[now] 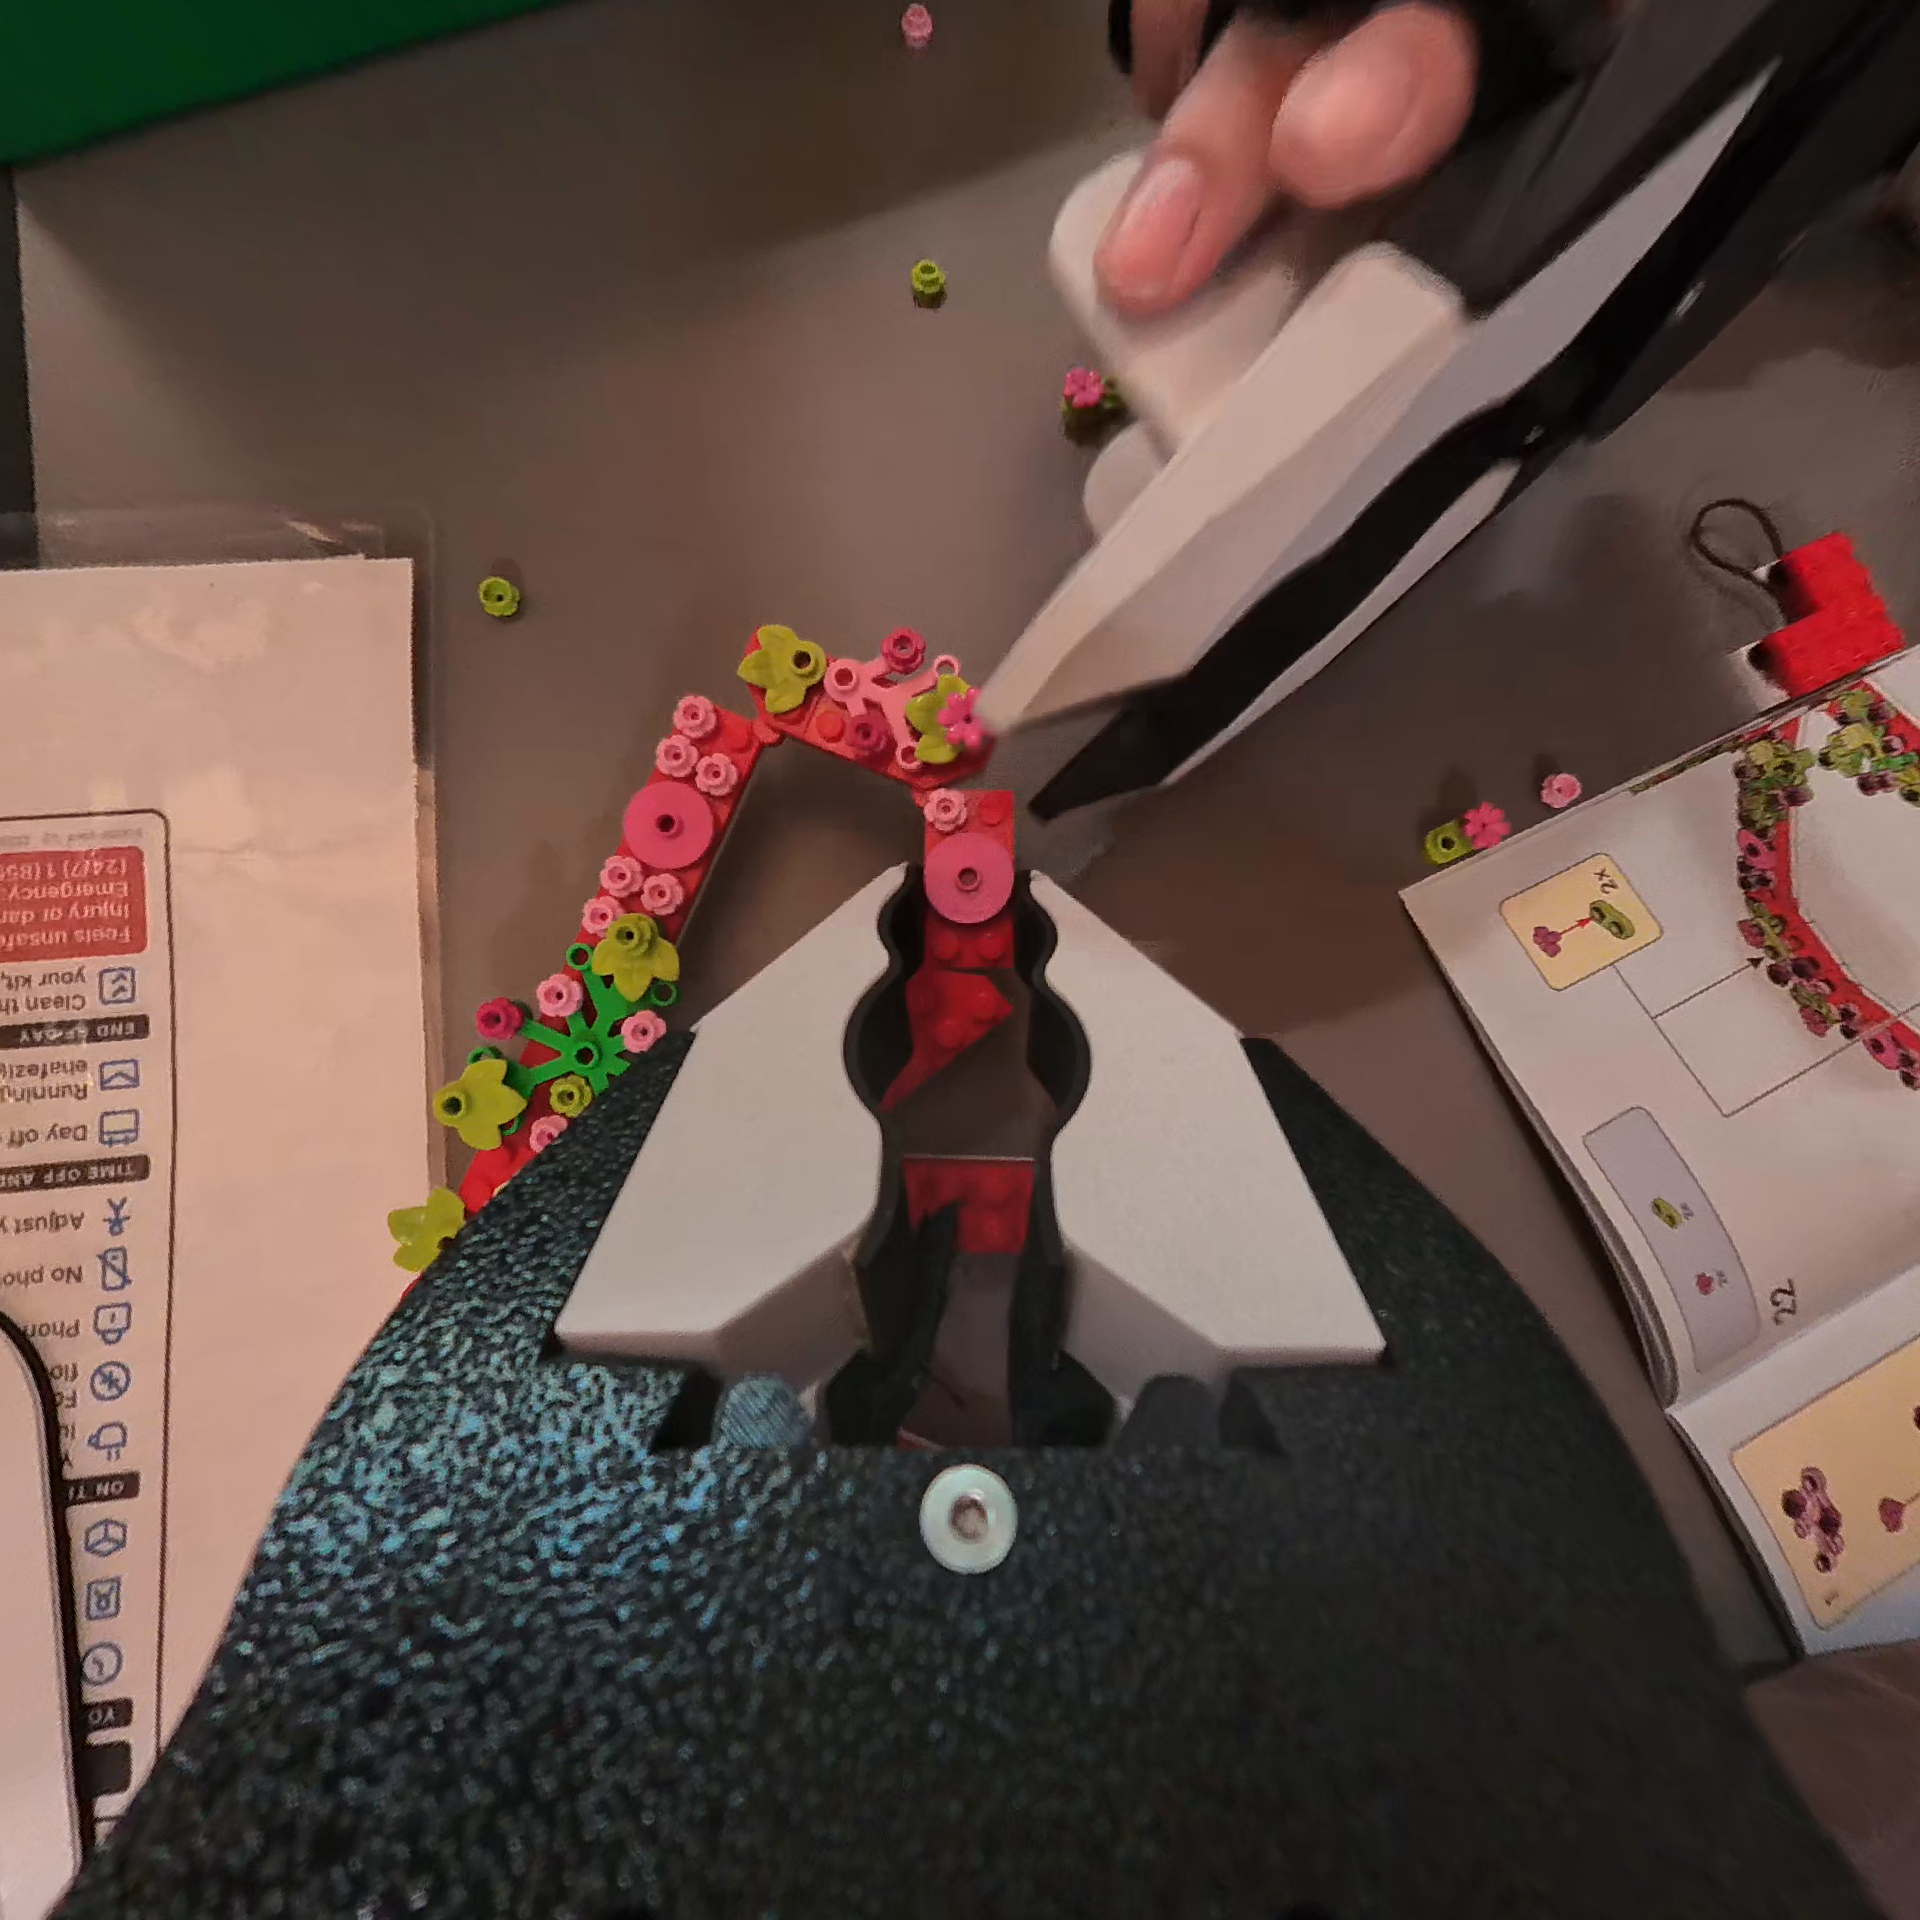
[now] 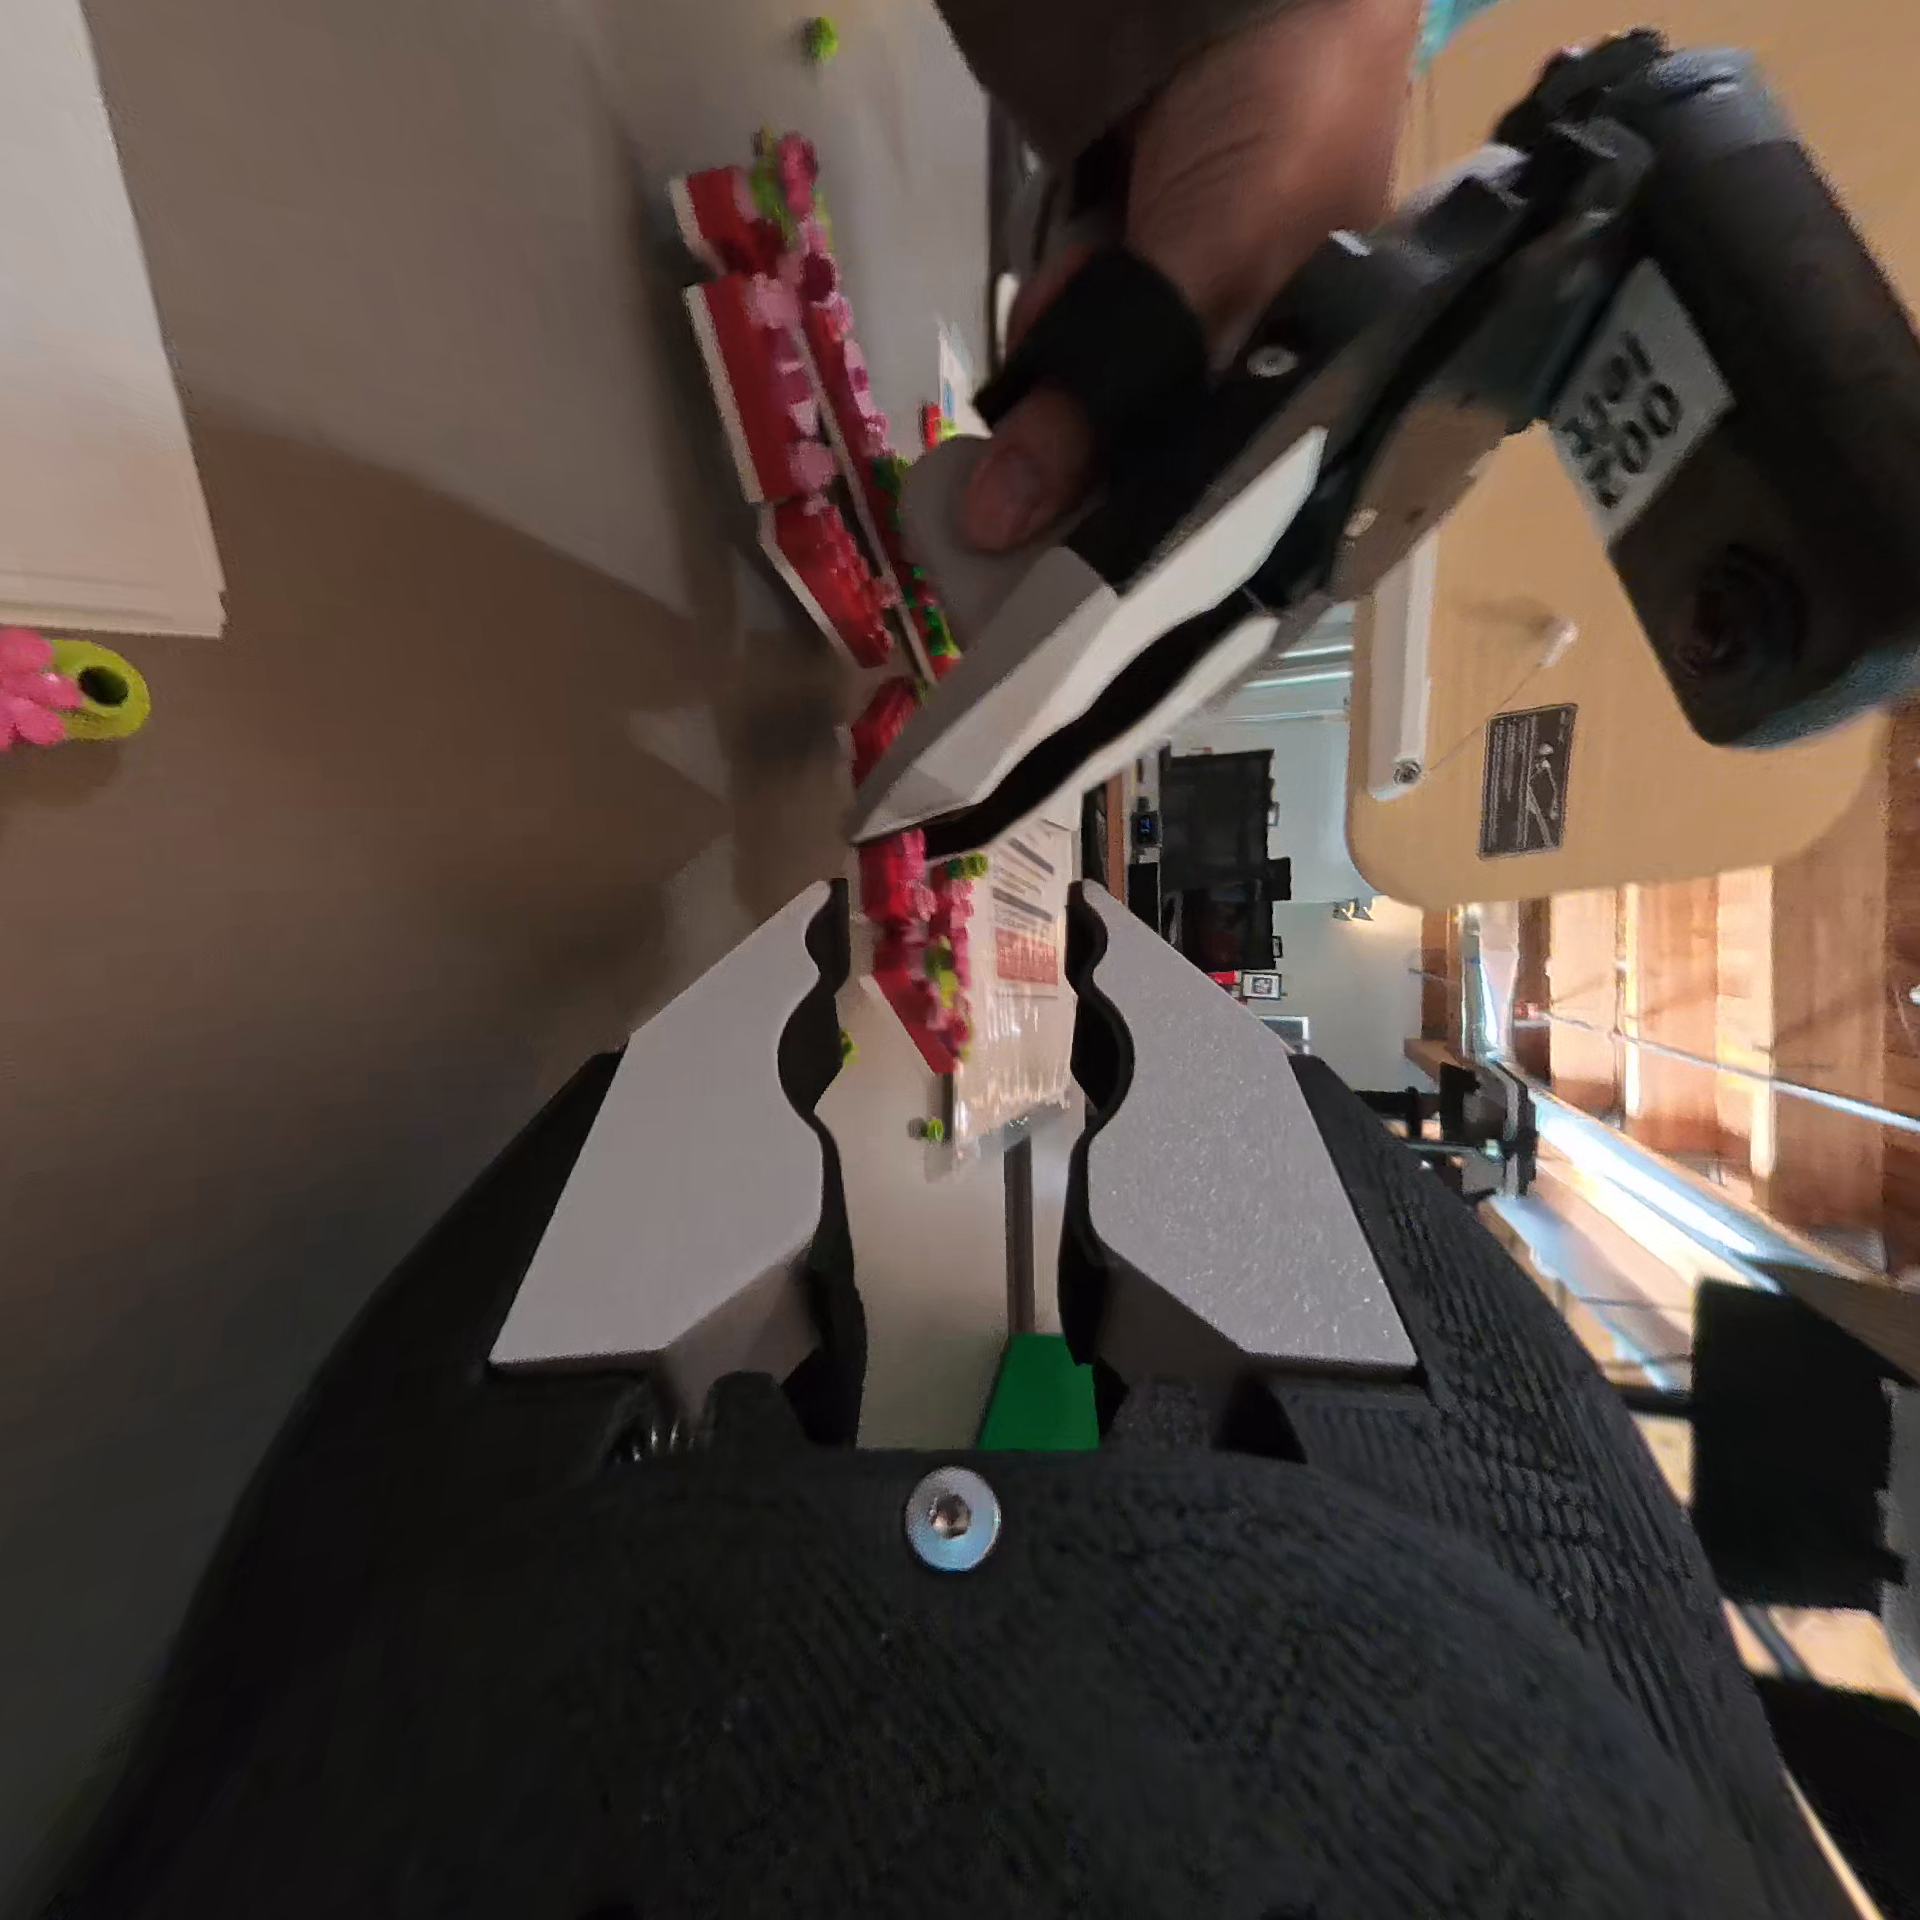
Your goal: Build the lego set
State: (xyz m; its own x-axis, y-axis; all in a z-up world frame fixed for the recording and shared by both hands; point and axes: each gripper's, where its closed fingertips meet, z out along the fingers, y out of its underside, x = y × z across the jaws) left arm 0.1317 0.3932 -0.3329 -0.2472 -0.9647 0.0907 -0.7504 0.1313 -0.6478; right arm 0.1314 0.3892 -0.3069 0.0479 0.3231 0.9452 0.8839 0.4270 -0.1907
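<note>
A red lego frame (image 1: 800,727) with pink flowers and lime leaves lies on the grey table. My left gripper (image 1: 969,883) is shut on the frame's right-hand strip, just below a round pink piece. My right gripper (image 1: 1013,764) comes in from the upper right, held by a hand; its tips are a little apart and touch a small pink flower (image 1: 961,717) on the frame's top edge. In the right wrist view the right gripper (image 2: 956,894) is open, with the frame (image 2: 800,436) just beyond its tips. The left gripper (image 2: 883,831) reaches the frame there.
An open instruction booklet (image 1: 1704,1091) lies at the right and a laminated sheet (image 1: 208,935) at the left. Loose lime studs (image 1: 928,278) and pink flowers (image 1: 1086,393) are scattered on the table. A red piece with a black cord (image 1: 1818,613) rests on the booklet's far corner.
</note>
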